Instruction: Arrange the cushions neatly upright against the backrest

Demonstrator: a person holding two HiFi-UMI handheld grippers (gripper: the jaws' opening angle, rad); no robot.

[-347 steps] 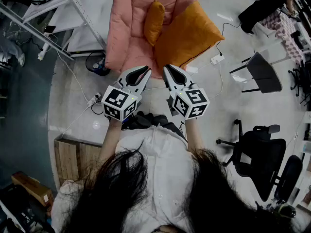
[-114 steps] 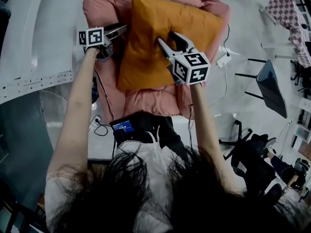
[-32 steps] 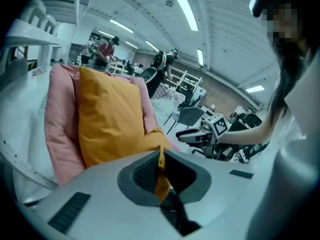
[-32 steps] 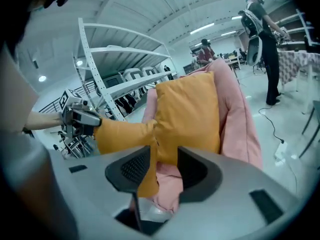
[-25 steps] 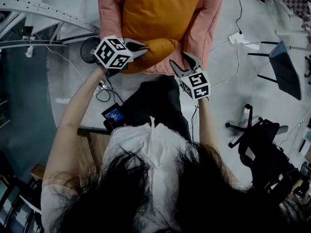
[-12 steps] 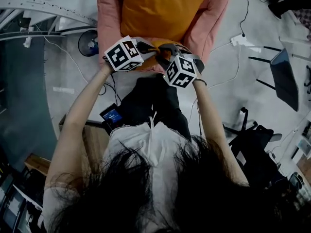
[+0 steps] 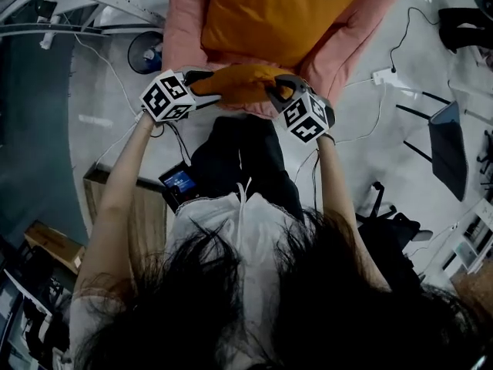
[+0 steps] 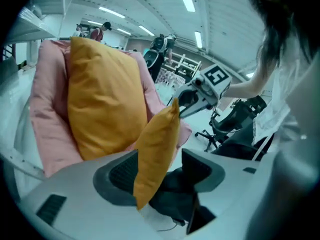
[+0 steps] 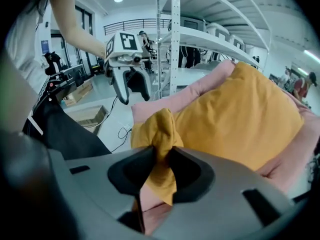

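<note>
Change from a second ago: my left claw [image 8: 159,166] was clamped on the small orange cushion [image 7: 235,83] and its jaws have just been opening. They now stand apart. The cushion's corner is between them, lying along one pad with a clear gap to the other.

My right claw [image 9: 161,166] was off to the side with nothing in it. Its jaws have just been closing and are now pinched on the opposite end of the same cushion, with fabric bunched up between the pads. Both claws sit lower in the head view than before.

The small cushion is stretched between the two claws, one end in each. It is at the front lip of the pink padded chair [image 7: 185,21], its long side running across.

Only real holder here is the pink chair. In it is the large orange cushion [image 7: 285,14], standing up and leaning on the pink backrest [image 8: 45,109], just beyond both claws' tips and behind the small cushion. From the right claw's view the big cushion touches the small one's far side. I can't tell whether the small one rests on the seat padding or hangs from the grip.
</note>
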